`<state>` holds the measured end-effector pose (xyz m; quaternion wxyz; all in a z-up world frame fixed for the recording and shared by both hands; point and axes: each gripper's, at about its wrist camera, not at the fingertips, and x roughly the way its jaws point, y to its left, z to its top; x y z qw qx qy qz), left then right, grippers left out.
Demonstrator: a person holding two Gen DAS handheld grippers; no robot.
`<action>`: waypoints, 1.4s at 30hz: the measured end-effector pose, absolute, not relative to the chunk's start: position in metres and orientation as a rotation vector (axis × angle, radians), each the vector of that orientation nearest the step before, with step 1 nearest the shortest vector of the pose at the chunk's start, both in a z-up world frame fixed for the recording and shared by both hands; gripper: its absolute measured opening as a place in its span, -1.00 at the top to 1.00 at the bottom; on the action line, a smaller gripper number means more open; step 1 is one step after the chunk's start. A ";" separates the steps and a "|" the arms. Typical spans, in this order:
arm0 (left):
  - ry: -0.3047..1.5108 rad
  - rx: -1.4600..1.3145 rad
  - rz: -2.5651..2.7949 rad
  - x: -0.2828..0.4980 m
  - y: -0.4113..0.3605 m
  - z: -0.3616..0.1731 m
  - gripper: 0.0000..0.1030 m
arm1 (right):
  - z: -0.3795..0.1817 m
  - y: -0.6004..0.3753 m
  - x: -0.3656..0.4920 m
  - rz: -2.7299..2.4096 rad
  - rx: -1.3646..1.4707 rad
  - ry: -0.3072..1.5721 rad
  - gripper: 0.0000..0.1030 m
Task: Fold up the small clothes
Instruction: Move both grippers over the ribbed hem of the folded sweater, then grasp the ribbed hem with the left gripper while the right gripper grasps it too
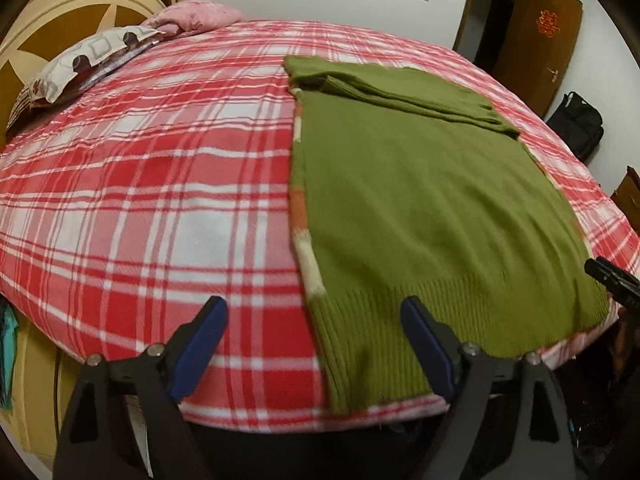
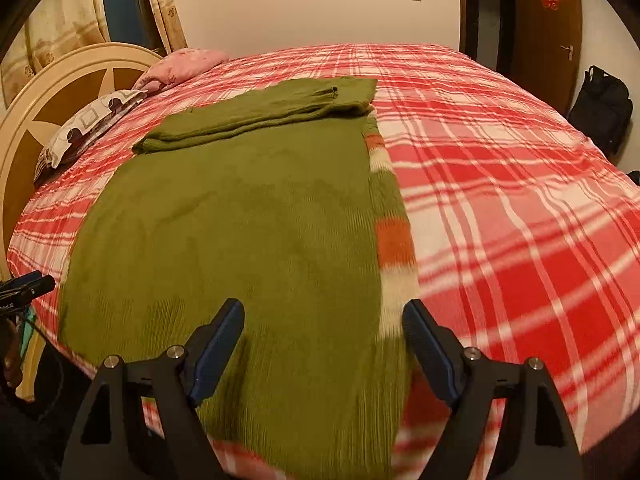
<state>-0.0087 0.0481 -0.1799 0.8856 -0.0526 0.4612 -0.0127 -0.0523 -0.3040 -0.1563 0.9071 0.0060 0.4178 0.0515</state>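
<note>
red plaid bedding (image 1: 140, 208) is covering the whole bed, with pillows (image 1: 80, 68) lying by the headboard (image 2: 60, 92) and a dark bag (image 2: 600, 108) sitting near the door. nothing is blocking the green sweater (image 2: 240, 220), lying flat at the near edge with sleeves folded across. left gripper (image 1: 314, 340) and right gripper (image 2: 324, 340) are both hovering spread over its hem, pinching nothing; its striped underside is mostly hiding.
</note>
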 end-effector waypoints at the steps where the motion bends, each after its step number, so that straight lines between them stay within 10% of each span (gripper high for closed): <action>1: 0.970 -0.107 -0.038 -0.012 0.047 -0.181 -0.68 | -0.156 -0.304 -0.055 0.102 0.007 0.862 -0.56; 16: 1.168 -0.282 -0.175 -0.023 0.043 -0.220 0.23 | -0.158 -0.326 -0.094 0.086 0.051 0.880 -0.14; 42: 1.121 -0.294 -0.256 -0.014 0.042 -0.226 0.74 | -0.163 -0.334 -0.106 0.134 0.134 0.904 0.16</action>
